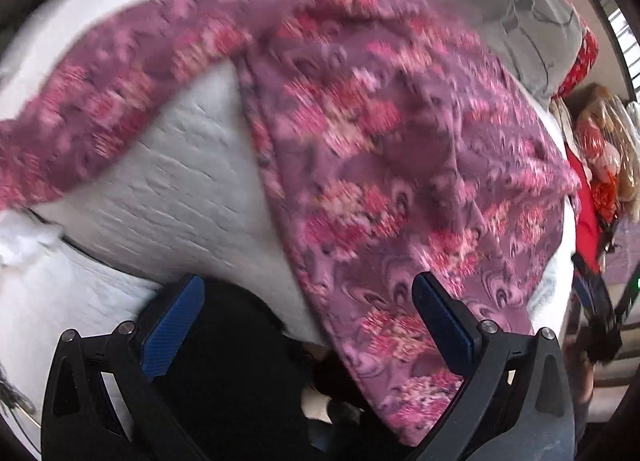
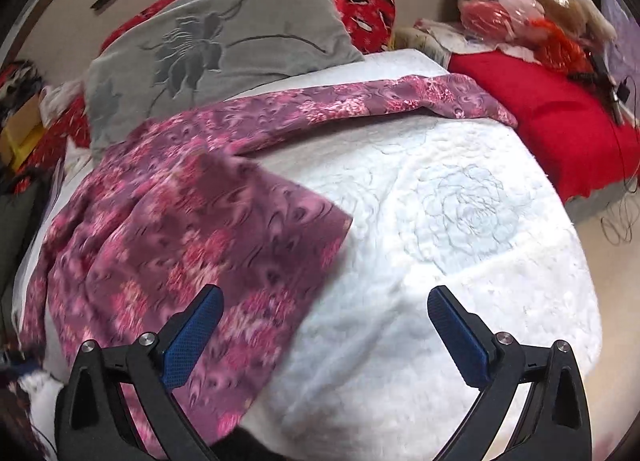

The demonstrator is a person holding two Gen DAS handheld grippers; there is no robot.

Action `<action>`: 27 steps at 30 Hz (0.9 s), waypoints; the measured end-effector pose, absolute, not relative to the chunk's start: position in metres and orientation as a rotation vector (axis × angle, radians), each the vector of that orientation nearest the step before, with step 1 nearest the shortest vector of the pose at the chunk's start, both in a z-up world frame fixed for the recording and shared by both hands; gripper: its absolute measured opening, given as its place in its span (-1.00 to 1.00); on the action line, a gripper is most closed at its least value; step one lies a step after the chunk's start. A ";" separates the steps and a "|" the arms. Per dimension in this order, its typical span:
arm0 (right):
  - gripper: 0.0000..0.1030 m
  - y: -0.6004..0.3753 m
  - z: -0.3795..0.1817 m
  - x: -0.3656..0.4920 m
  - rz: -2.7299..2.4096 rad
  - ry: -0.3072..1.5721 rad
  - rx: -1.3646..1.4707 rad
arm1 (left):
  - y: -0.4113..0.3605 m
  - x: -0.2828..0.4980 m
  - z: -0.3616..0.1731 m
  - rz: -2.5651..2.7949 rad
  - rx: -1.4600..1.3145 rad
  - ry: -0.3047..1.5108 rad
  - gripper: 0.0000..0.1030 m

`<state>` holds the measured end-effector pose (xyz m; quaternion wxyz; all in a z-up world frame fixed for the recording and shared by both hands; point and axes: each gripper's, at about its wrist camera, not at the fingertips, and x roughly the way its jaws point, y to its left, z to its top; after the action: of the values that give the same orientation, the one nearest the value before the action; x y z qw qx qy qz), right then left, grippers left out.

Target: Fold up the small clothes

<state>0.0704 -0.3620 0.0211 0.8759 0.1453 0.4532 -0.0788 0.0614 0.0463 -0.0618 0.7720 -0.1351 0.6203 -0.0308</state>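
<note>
Garment: purple-pink floral cloth spread over white quilted bed cover, one strip reaching toward red cushion | Left gripper: jaws spread, empty, at cloth edge | Right gripper: jaws spread, empty | Background: grey pillow

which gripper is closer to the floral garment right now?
Left, by a small margin. The left gripper is open with the floral garment draped against its right finger. The right gripper is open mostly over the white blanket, cloth edge at its left finger.
</note>
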 end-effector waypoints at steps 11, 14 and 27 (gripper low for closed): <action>0.07 -0.366 -0.003 0.129 -0.094 0.995 0.335 | -0.016 0.057 -0.084 -0.286 -0.370 1.482 0.74; -0.91 -0.369 -0.008 0.128 -0.039 0.997 0.406 | -0.022 0.053 -0.082 -0.350 -0.376 1.465 -0.40; -0.94 -0.388 0.073 0.052 0.116 0.777 0.507 | 0.036 0.044 -0.062 -0.289 -0.485 1.424 -0.38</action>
<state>0.0524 -0.3883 0.0728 0.8927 0.2442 0.3747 0.0558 0.0440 0.0356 -0.0619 0.7206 -0.2194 0.6446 -0.1310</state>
